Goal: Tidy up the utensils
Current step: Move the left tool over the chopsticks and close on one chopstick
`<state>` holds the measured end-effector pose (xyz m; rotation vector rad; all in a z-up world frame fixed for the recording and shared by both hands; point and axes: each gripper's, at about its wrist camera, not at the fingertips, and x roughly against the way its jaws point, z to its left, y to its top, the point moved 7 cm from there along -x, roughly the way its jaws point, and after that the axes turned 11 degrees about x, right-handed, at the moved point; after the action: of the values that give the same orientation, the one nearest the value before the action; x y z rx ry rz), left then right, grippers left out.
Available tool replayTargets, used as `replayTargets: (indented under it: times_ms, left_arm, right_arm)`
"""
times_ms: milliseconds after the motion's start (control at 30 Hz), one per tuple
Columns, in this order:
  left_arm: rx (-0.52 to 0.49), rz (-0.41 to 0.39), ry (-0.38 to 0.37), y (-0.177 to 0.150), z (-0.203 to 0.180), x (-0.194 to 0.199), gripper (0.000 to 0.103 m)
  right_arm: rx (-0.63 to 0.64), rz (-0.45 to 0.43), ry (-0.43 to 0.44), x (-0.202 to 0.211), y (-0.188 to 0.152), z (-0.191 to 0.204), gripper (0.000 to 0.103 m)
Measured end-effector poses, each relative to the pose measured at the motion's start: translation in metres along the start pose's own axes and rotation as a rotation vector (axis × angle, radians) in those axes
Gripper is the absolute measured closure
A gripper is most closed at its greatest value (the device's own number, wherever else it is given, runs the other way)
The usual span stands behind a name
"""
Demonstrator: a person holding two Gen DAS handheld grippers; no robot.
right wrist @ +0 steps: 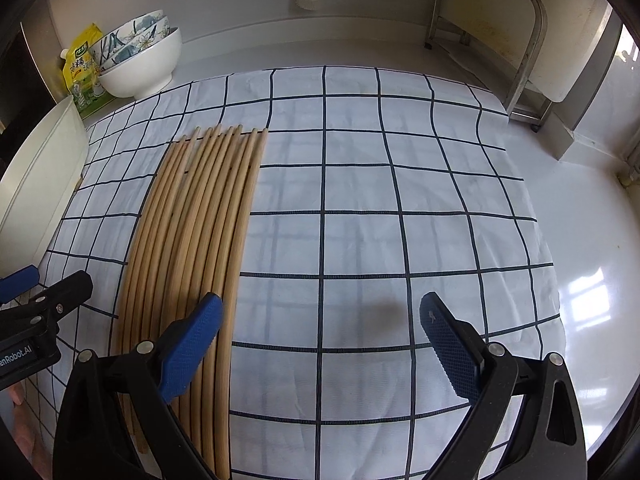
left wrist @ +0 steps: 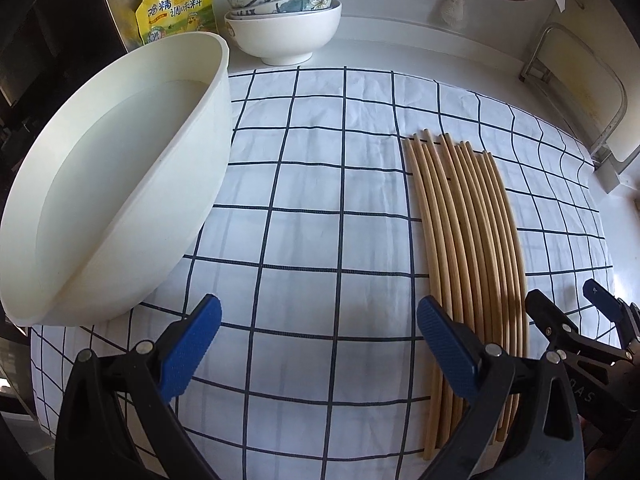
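Several bamboo chopsticks [left wrist: 468, 240] lie side by side in a neat row on a white cloth with dark grid lines [left wrist: 320, 184]. My left gripper [left wrist: 318, 320] is open and empty over the cloth, its right finger just left of the chopsticks' near ends. In the right wrist view the same chopsticks [right wrist: 200, 220] run up the left side. My right gripper [right wrist: 322, 312] is open and empty, its left pad above the row's right edge. Each gripper shows in the other's view: the right gripper [left wrist: 564, 296], the left gripper [right wrist: 52, 280].
A large white basin [left wrist: 112, 184] stands on the cloth's left edge. Stacked bowls [left wrist: 280, 12] and a yellow seasoning pouch [left wrist: 176, 4] sit at the back left. A metal-framed rack [right wrist: 500, 32] stands at the back right on the white counter [right wrist: 592, 240].
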<state>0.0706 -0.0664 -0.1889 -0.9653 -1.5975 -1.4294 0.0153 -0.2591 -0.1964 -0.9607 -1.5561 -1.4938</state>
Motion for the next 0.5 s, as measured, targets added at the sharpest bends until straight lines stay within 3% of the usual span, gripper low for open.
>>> replayTargets:
  times_ms: [500]
  left_arm:
    - [-0.033, 0.003, 0.011, -0.004, -0.011, -0.004, 0.006]
  right_arm:
    - [0.020, 0.006, -0.028, -0.001, -0.002, -0.008, 0.009]
